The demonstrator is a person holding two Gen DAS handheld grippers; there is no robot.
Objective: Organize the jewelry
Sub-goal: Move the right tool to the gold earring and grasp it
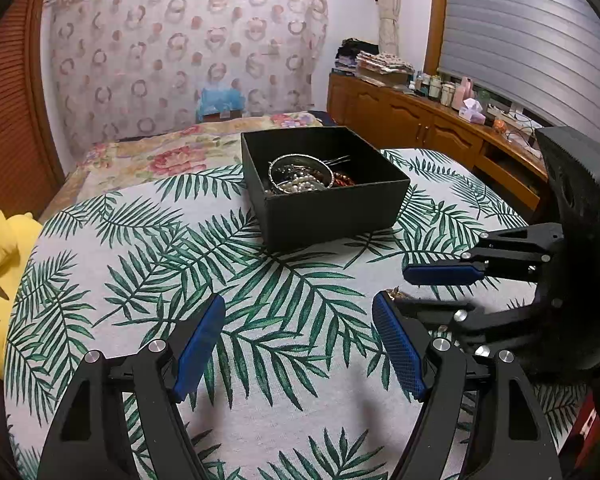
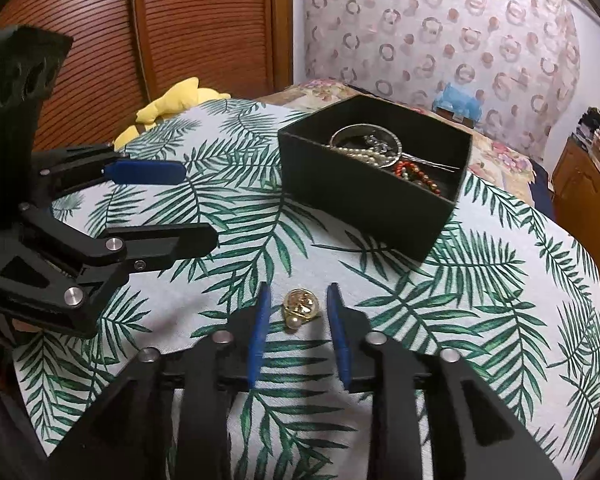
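A gold brooch with a pearl [image 2: 300, 309] lies on the leaf-print cloth between the open fingers of my right gripper [image 2: 298, 300], untouched. In the left wrist view only its tip [image 1: 394, 292] shows behind the right gripper [image 1: 404, 284]. A black open box [image 1: 324, 184] holds a silver bangle, a pearl strand and red beads; it also shows in the right wrist view [image 2: 372, 184]. My left gripper [image 1: 300, 312] is open and empty above the cloth, seen from the side in the right wrist view [image 2: 196, 204].
The round table has a leaf-print cloth [image 1: 260, 280]. A yellow plush toy [image 1: 0, 264] sits at its left edge. A bed with a floral cover [image 1: 160, 152] lies behind. A wooden sideboard [image 1: 440, 124] with bottles stands at the right.
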